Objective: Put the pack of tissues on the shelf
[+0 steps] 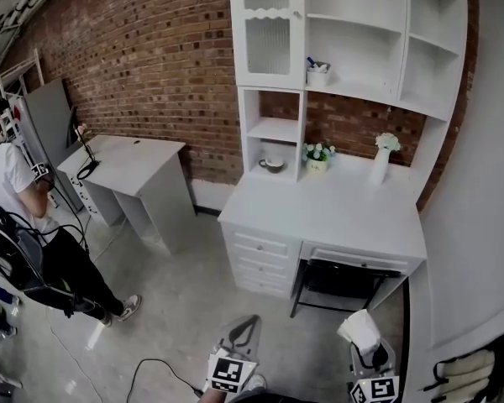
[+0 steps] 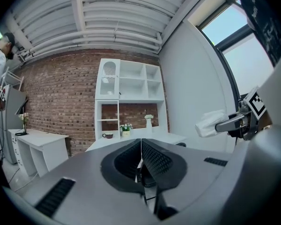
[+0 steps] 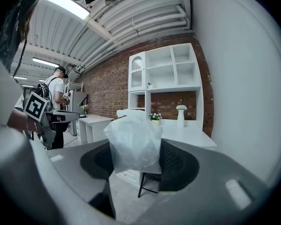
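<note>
My right gripper (image 1: 363,348) is pinching the pack of tissues (image 3: 133,142): the jaws stand partly apart with the soft, clear-wrapped pack pressed between their pads, and its top bulges up past the jaw tips. My left gripper (image 2: 141,154) has its jaws pressed together with nothing between them, and it hangs low beside the right one, over the concrete floor (image 1: 176,309). I hold the pack in the air in front of the white desk (image 1: 336,217), well apart from the shelf unit (image 1: 353,49) that rises from the back of the desk against the brick wall (image 1: 143,49). On the desk top, under the shelves, stand a small pot of flowers (image 1: 317,159) and a white vase (image 1: 382,162), and a dark bowl (image 1: 273,164) sits in the low open compartment at the left. A cup (image 1: 317,74) stands on a higher shelf beside the glazed cabinet door (image 1: 267,23). A black chair (image 1: 340,288) is pushed under the desk. Off to the left there is a second white table (image 1: 134,166), and a person (image 1: 17,208) in a white shirt stands near it
</note>
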{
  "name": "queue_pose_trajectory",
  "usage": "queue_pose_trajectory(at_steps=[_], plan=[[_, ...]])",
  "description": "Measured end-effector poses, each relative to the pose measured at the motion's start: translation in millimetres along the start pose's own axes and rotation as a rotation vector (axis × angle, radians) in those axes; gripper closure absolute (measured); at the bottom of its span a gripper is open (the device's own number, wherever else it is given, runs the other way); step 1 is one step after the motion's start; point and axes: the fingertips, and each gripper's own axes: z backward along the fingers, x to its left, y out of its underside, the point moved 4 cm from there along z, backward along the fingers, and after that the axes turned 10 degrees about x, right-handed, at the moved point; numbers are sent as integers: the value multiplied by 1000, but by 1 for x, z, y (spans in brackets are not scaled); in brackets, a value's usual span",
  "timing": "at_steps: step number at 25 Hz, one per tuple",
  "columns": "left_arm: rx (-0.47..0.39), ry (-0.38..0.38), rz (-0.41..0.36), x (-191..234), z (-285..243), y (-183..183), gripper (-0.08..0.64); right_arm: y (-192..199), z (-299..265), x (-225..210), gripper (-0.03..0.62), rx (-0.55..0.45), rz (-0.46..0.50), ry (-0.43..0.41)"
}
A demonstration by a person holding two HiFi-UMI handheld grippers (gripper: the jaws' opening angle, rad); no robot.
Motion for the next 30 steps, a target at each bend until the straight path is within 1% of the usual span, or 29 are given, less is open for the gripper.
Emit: queue_pose_trajectory(at_steps=[7, 14, 17, 20, 24, 30], plan=[[-16, -32, 2, 41, -6, -8, 549, -21, -36, 16, 354, -18, 22, -10], [-24, -25, -13, 73, -14, -9, 549, -30, -62, 33, 354, -34, 0, 6], [-29, -26, -16, 85, -17, -11, 549, -31, -72, 41, 354, -48, -11, -6], [-33, -23, -19, 92, -17, -12, 549, -29, -77, 50, 354, -37, -23, -10], [-33, -24, -13, 100, -16, -9, 549, -29, -82, 54, 354, -53, -17, 2], [-16, -23, 5, 105, -19, -6, 549, -32, -87, 58, 354, -21, -25, -8]])
